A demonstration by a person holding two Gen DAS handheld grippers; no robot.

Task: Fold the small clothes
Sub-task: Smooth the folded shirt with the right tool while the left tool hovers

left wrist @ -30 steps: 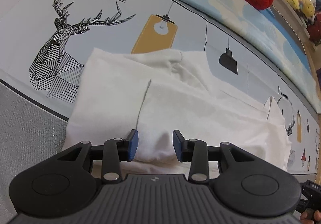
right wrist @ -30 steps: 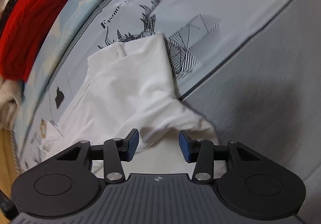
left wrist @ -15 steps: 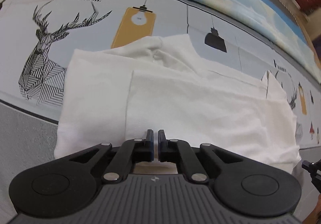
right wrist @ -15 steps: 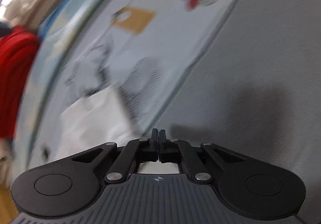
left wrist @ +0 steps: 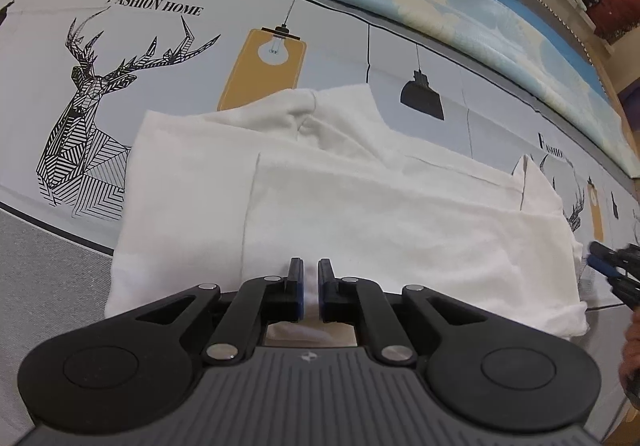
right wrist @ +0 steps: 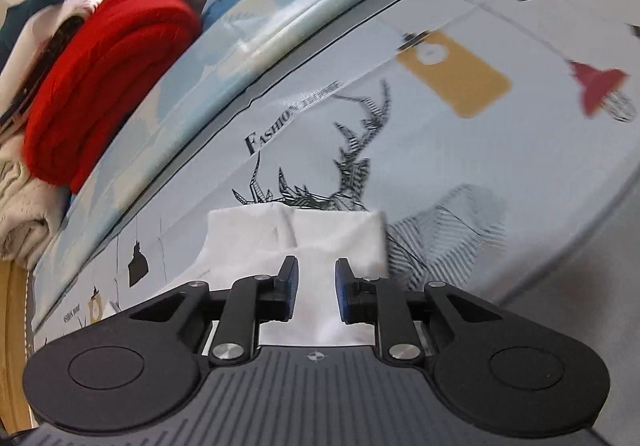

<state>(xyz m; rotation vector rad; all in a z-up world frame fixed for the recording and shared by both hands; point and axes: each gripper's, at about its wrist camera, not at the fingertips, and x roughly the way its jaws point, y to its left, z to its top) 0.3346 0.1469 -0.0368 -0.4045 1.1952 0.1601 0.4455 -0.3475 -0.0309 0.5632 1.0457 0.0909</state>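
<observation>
Showing a partly folded white cotton garment (left wrist: 360,214) lying on a grey printed bedsheet with deer and lamp motifs (left wrist: 120,58), its near hem toward the left wrist camera. Left gripper (left wrist: 310,288): jaws narrowed to a slit at the near hem, white cloth visible in the gap, so the hem appears pinched. Right gripper (right wrist: 316,292): jaws have just been opening and stand moderately apart over a fold of the same garment; fabric lies between and below the pads, but they do not appear to press on it. Its blue-tipped fingers also show at the right edge of the left wrist view, just beside the garment's corner. A rolled red knitted textile (right wrist: 104,86) rests at the far side of the bed.

Risks, as judged: the thin pinch may catch only one layer, so lifting would peel the fold open; with the right jaws slack, that corner could drop and skew the next fold.
</observation>
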